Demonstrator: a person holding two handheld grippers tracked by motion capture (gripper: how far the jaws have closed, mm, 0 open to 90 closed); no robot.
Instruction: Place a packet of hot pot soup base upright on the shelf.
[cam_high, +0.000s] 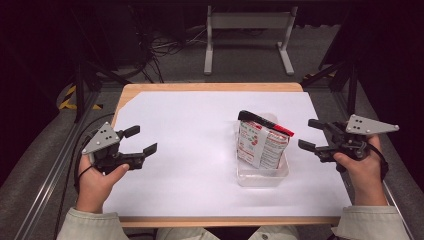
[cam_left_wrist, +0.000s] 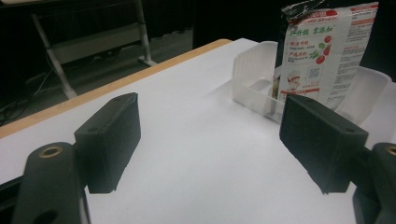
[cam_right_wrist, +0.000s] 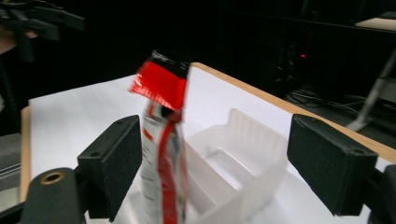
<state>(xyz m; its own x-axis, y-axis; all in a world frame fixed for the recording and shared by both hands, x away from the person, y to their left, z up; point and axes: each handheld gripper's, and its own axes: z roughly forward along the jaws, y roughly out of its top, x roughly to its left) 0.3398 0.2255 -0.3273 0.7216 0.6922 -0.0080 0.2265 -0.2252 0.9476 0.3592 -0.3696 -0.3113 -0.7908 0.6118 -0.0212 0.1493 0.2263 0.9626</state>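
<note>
Progress seems nil or complete: snack bag (cam_high: 262, 144) stands upright in clear tray (cam_high: 262, 178) right of centre; left gripper (cam_high: 141, 141) and right gripper (cam_high: 308, 134) both released, apart from it, holding nothing.

Packet (cam_high: 262, 144) upright in tray (cam_high: 260, 176), tray on counter (cam_high: 190, 140); left tool (cam_high: 140, 141) well left of tray, right tool (cam_high: 306, 135) just right
</note>
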